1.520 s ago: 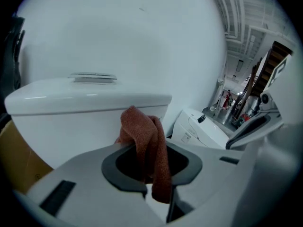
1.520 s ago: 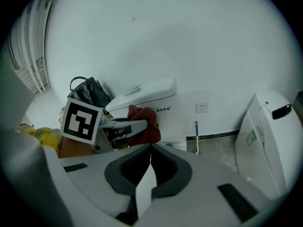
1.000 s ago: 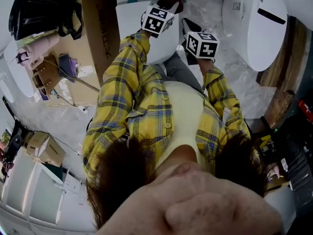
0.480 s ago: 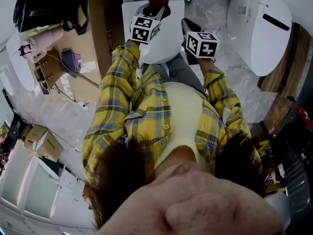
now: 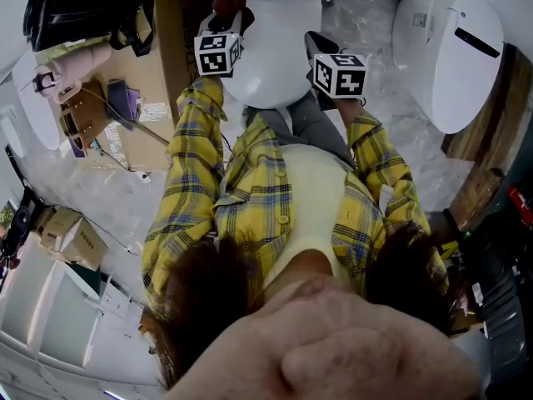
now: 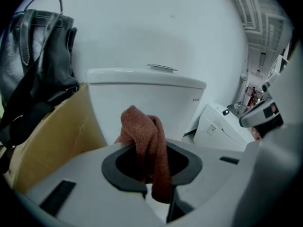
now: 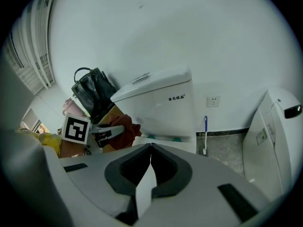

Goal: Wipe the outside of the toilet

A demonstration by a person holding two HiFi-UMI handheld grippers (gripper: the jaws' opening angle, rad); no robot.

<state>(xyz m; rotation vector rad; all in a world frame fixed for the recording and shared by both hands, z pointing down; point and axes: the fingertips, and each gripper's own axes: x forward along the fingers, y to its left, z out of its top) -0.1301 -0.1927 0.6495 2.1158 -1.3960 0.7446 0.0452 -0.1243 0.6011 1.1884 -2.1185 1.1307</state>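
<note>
Head view: the left gripper holds a red cloth at the far left side of the toilet. The right gripper is by its right side.
Left gripper view: jaws clamp the cloth, with the tank behind.
Right gripper view: jaws closed with nothing between them.

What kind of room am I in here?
Likely a bathroom, though perhaps a storeroom for fixtures: a white toilet stands against the wall, a brush leans beside it, and a second toilet and a cardboard box flank it.

White wall; grey marbled floor (pale veining); cardboard box left, black bag by it.
</note>
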